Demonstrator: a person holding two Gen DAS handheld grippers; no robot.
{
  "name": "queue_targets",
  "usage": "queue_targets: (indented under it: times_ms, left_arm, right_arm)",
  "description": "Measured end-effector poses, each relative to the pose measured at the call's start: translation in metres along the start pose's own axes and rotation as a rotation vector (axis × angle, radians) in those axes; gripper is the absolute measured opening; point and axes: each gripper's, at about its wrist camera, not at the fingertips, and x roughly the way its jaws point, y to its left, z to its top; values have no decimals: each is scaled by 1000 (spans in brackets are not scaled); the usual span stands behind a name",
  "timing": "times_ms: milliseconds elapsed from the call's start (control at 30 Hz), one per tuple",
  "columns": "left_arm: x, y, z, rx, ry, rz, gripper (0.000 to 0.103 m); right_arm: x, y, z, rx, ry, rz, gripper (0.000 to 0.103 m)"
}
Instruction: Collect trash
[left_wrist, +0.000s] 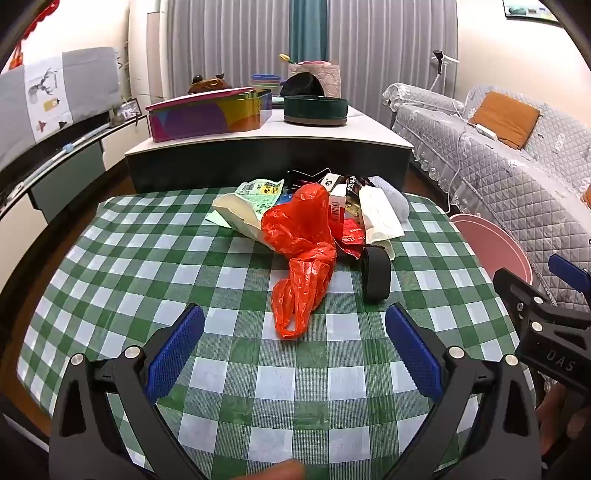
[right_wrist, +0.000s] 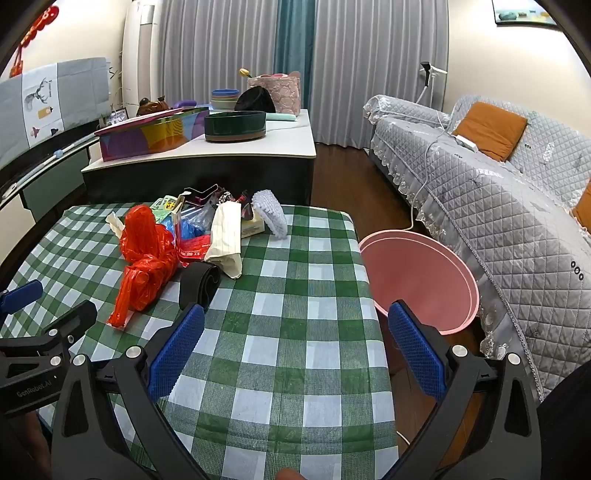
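A pile of trash lies at the far end of the green checked table (left_wrist: 229, 369): a red plastic bag (left_wrist: 304, 251), a black roll (left_wrist: 376, 271), a cream paper bag (left_wrist: 378, 216), a green printed wrapper (left_wrist: 260, 192) and small boxes. My left gripper (left_wrist: 293, 349) is open and empty, just short of the red bag. In the right wrist view the red bag (right_wrist: 147, 254), black roll (right_wrist: 199, 286) and cream bag (right_wrist: 225, 236) lie to the front left. My right gripper (right_wrist: 295, 350) is open and empty over the table (right_wrist: 295, 369). A pink bin (right_wrist: 417, 277) stands on the floor right of the table.
A low cabinet (right_wrist: 207, 155) behind the table carries a colourful tin (right_wrist: 147, 138) and a dark round tray (right_wrist: 234, 125). A grey quilted sofa (right_wrist: 517, 206) runs along the right. The pink bin also shows in the left wrist view (left_wrist: 487, 247), beside the right gripper's body (left_wrist: 546, 325).
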Motion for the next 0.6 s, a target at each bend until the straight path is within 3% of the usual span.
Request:
queue_targets:
  times_ms: [600]
  left_arm:
    - [1,-5,-1,10,-2,-36,95]
  right_arm:
    - [-4,3,0,10,-24,-10,98]
